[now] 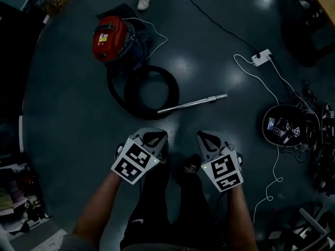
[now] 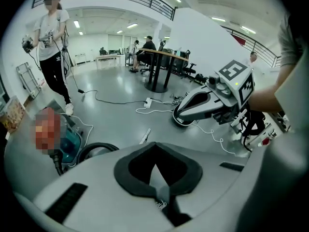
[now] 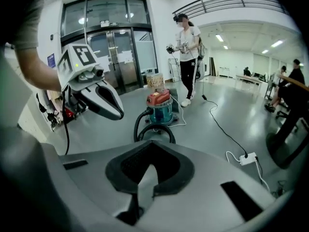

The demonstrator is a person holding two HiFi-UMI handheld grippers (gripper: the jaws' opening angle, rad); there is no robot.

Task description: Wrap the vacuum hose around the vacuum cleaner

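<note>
**Hose Not Picked Up Yet**

The vacuum cleaner sits on the floor, its hose looped beside it (metal tube at the end). The left hand-held gripper and right hand-held gripper are closed and empty. Next they must open and grab the hose.

Head view steeply down from above, gripper views outward across the room, all sharing the vacuum cleaner
</note>
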